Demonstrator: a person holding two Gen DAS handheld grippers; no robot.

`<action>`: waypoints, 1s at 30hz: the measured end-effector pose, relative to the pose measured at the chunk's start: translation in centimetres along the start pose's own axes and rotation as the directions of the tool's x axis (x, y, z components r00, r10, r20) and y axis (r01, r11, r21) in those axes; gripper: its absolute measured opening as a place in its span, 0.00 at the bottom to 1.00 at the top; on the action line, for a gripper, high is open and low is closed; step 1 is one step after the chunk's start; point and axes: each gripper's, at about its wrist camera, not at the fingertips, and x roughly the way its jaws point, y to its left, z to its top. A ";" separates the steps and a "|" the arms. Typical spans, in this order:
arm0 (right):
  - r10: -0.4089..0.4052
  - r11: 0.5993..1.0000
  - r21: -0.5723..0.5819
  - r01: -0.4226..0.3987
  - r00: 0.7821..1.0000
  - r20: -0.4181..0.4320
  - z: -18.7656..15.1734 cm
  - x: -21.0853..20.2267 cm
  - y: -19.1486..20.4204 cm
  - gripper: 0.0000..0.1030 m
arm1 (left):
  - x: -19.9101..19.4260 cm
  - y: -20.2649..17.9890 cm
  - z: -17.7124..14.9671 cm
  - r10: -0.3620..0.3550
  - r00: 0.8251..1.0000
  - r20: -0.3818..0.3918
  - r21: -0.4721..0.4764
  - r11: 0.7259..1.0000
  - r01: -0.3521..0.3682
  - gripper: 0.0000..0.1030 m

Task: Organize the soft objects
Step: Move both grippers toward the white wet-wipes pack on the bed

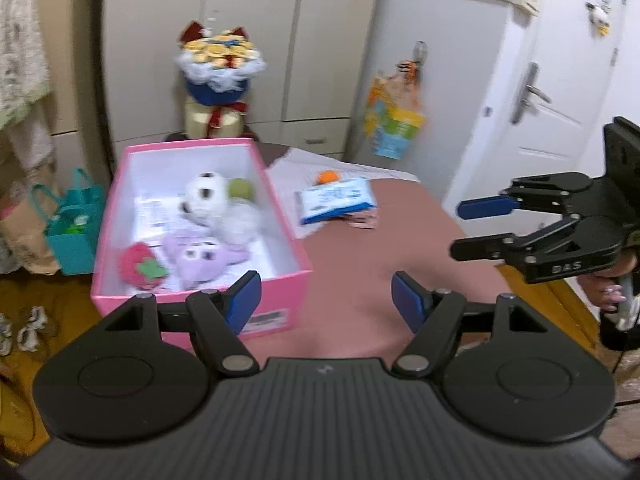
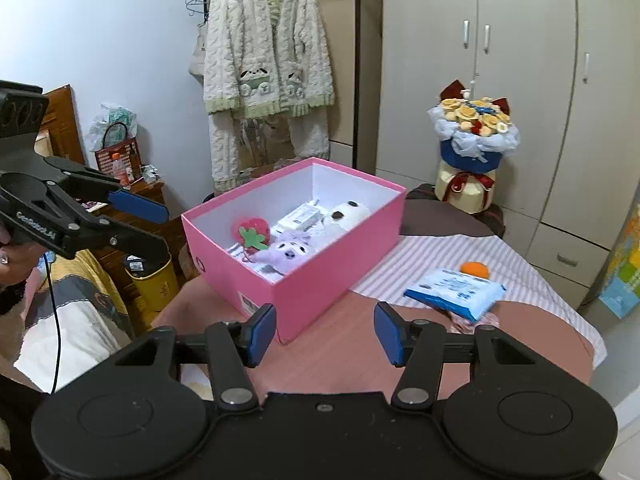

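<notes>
A pink box stands on the pink table. Inside lie a red strawberry plush, a purple plush, a white plush with dark spots, a green ball and papers. My left gripper is open and empty, above the table just right of the box's near corner; it also shows in the right wrist view. My right gripper is open and empty, in front of the box; it shows in the left wrist view too.
A blue wipes pack and an orange ball lie on a striped cloth beyond the box. A flower bouquet stands behind. Wardrobe, door, hanging robe and bags surround the table.
</notes>
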 end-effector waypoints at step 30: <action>-0.166 0.985 -0.032 0.168 0.985 0.053 -2.5 10.3 -12.9 0.64 | 23.0 -3.3 7.2 -0.029 0.999 0.033 -0.244 0.969 0.036 0.68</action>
